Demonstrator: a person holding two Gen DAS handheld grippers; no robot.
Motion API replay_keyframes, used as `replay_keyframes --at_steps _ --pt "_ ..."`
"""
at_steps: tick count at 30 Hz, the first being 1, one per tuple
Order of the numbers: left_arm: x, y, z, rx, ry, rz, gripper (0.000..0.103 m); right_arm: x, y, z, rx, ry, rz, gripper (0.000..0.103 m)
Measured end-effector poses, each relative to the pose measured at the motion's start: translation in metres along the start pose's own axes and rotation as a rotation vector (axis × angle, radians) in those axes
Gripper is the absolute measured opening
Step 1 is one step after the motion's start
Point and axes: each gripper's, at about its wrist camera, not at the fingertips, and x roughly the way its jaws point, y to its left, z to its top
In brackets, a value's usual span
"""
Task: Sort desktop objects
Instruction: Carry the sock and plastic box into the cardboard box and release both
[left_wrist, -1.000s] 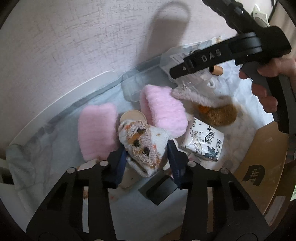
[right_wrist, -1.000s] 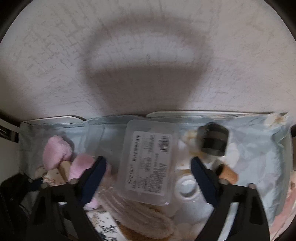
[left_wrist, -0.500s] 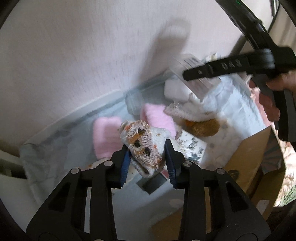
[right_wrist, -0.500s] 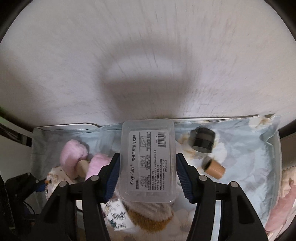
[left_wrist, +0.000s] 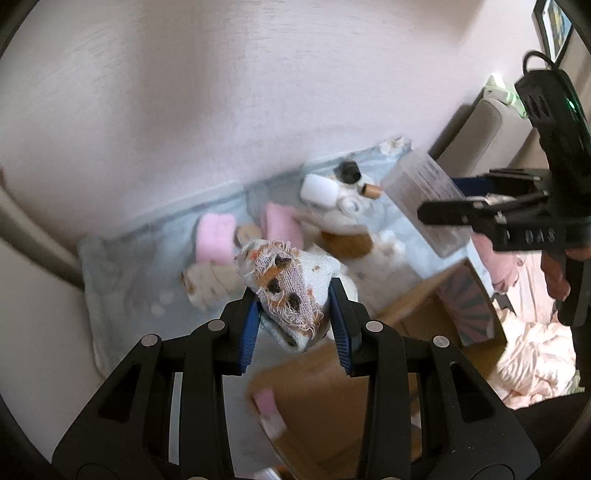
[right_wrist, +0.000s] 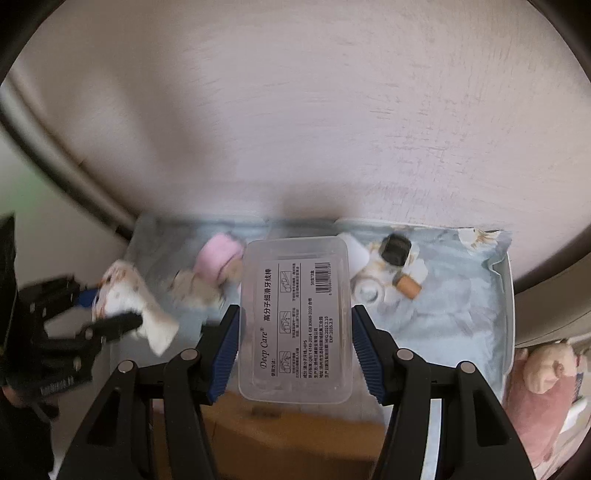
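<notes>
Grippers (left_wrist: 293, 321) above blue-clothed tabletop (right_wrist: 461, 317), pale wall (right_wrist: 295, 110), blurred.

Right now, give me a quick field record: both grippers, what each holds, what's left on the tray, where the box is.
left gripper: shut on frayed white sock, lifted off the tray
right gripper: shut on clear Deep Care floss-pick box, lifted
tray: pale floral liner; pink fuzzy items, black cap, cork, white ring remain
cardboard box: open, below both grippers at the tray's near edge
image quality: motion blur
</notes>
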Motion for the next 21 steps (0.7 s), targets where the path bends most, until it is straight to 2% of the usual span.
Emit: replay_keyframes --at_steps 4,9,16,21 --pt "-0.01 -0.016 -0.024 -0.04 0.02 0.002 0.032 -0.009 0.013 -0.031 -0.031 0.032 0.039 0.055" --pt "-0.011 -0.028 -0.053 -0.092 0.045 0.016 0.032 -0.01 0.021 -0.073 -0.07 0.088 0.043 0.055" --pt "0.012 -0.043 -0.09 -0.162 0.111 0.041 0.032 0.005 0.028 -0.123 -0.121 0.159 0.015 0.055" --pt "0.031 -0.053 -0.104 -0.173 0.17 0.073 0.032 0.012 0.028 -0.141 -0.123 0.2 0.023 0.055"
